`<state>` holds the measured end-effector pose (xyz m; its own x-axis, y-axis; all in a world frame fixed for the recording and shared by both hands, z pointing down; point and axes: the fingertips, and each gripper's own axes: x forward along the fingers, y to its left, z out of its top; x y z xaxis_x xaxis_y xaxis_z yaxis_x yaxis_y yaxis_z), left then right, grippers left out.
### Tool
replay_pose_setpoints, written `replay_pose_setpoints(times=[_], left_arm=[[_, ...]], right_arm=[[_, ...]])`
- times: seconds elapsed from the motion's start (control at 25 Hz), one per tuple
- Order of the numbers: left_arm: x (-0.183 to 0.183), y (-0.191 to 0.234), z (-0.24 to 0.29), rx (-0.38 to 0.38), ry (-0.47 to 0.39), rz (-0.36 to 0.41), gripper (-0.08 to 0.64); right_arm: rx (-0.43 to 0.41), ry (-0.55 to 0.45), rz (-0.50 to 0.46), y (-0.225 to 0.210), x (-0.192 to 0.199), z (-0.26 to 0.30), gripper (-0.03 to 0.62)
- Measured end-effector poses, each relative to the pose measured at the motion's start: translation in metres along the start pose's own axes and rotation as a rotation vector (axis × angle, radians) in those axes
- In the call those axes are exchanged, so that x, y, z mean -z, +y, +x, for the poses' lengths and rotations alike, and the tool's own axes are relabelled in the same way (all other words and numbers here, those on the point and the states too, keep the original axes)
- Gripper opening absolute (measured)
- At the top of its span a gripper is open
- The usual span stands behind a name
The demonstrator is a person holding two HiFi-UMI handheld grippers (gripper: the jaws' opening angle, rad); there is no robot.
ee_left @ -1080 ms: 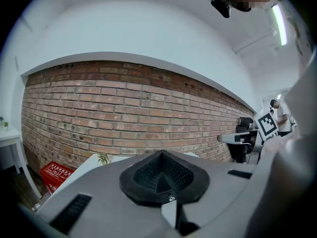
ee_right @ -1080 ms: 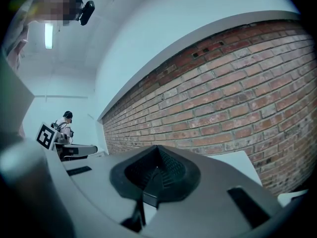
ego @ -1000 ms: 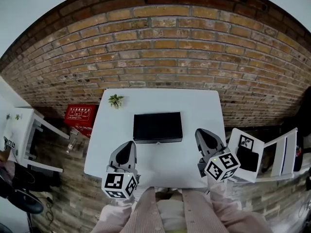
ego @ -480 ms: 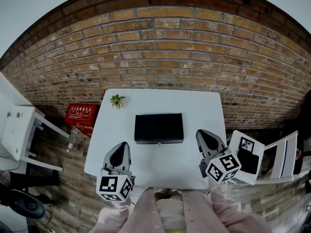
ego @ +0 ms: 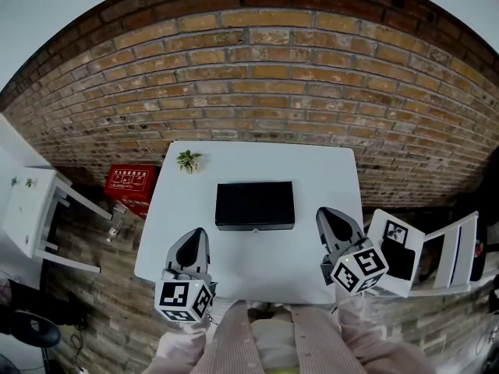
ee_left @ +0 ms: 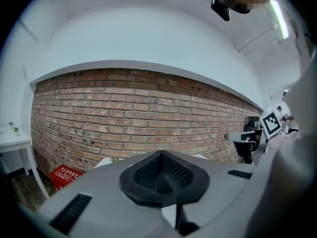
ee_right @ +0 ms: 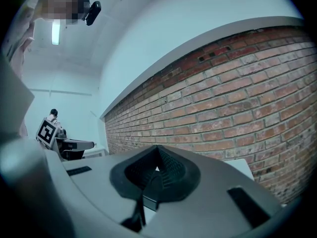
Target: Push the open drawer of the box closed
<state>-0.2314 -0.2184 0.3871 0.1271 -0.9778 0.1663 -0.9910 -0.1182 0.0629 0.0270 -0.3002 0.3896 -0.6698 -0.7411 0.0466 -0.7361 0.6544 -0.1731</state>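
On white table (ego: 320, 170), closed black box (ego: 255, 204).

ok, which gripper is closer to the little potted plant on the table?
Left. The left gripper is at the table's near left edge, on the same side as the plant in the far left corner. The right gripper is at the near right, diagonally across.
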Motion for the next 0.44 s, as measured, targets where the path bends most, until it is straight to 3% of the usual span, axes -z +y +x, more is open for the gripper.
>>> replay_pose_setpoints(times=[0.44], left_arm=[[0.009,-0.004,0.0,-0.007,0.015,-0.007,-0.005]], right_arm=[[0.03,-0.014,-0.014,-0.006,0.003,-0.01,0.002]])
